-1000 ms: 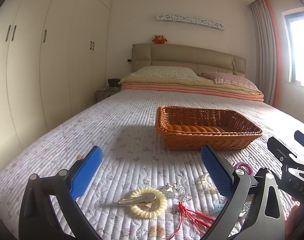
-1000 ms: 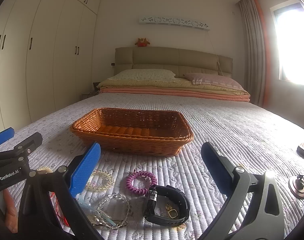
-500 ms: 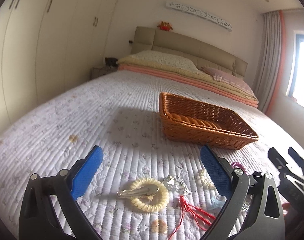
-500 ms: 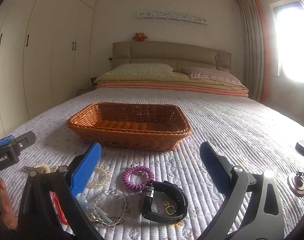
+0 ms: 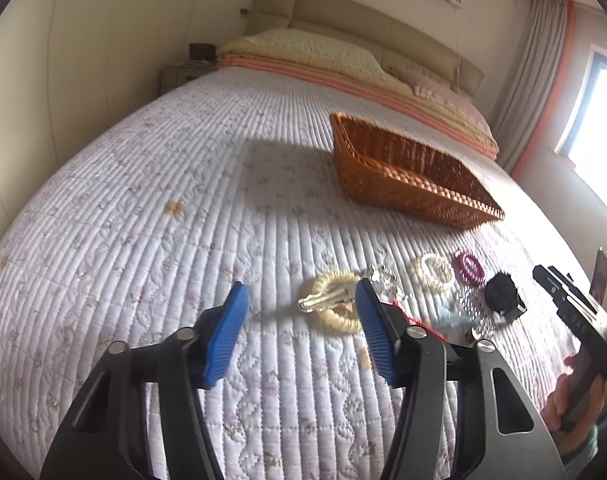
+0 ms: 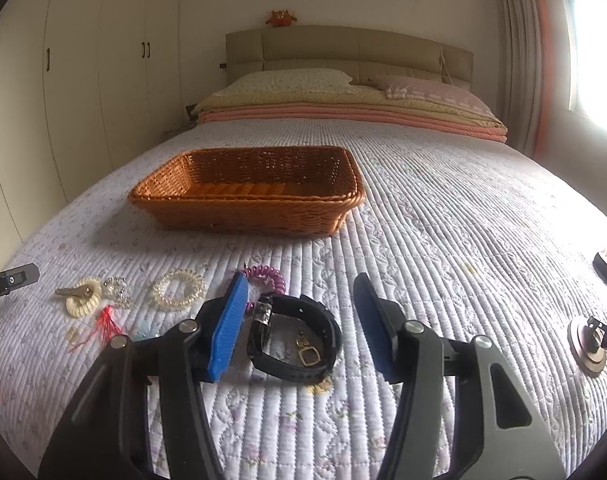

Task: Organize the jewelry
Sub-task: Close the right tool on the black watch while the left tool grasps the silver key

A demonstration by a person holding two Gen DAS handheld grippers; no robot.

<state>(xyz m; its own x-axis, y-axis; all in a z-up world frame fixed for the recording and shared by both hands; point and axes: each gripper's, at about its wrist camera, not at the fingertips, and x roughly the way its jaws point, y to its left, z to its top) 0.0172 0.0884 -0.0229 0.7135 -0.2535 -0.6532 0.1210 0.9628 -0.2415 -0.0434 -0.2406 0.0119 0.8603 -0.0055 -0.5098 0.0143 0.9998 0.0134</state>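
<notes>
Both grippers are wide open, holding nothing. Right gripper (image 6: 299,316) hangs over the black watch (image 6: 295,340), left gripper (image 5: 301,320) near the cream coil tie (image 5: 335,300) with a clip on it. Jewelry's bunched on the bed; the wicker basket (image 6: 247,204) looks empty, I think. Risk: snagging a neighbour or quilt.

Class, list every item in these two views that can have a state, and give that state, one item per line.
Left gripper: open, holding nothing.
Right gripper: open, holding nothing.
Wicker basket: upright on the bed, nothing visible inside.
Black watch: strap closed in a loop, lying on the quilt.
Cream spiral hair tie: flat on the quilt, a silver hair clip across it.
Purple spiral hair tie: flat on the quilt.
Wardrobe doors: shut.
</notes>
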